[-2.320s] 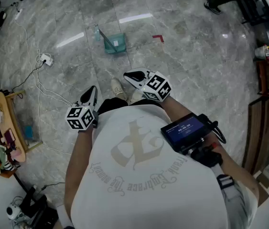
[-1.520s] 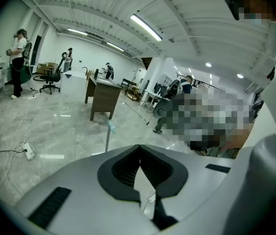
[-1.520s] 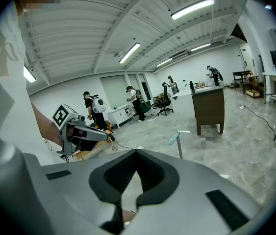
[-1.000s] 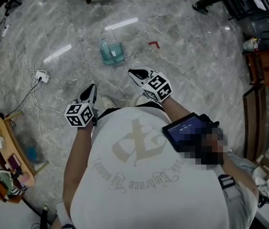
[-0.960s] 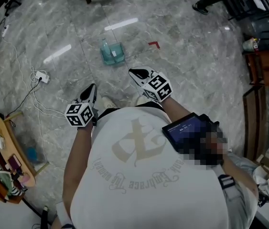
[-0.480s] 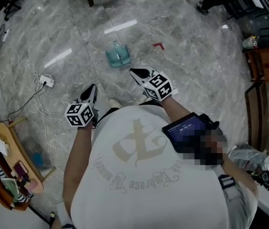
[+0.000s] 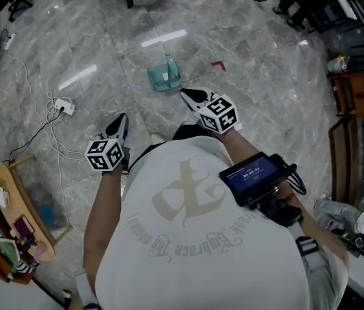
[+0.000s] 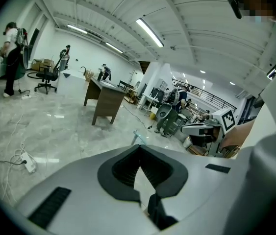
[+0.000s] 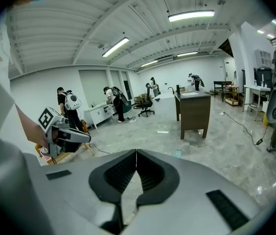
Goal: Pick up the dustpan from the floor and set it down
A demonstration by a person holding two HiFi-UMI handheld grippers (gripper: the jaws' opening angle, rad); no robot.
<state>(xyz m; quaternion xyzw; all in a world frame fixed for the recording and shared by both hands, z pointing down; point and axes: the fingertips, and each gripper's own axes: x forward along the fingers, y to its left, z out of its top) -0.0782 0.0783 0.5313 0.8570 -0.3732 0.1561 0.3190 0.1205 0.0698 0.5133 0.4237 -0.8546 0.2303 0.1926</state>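
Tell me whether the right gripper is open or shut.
Shut: the right gripper has its jaw tips meeting in its own view, with nothing between them.

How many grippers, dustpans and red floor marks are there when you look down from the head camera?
Grippers: 2, the left gripper and the right gripper
Dustpan: 1
Red mark: 1
Total: 4
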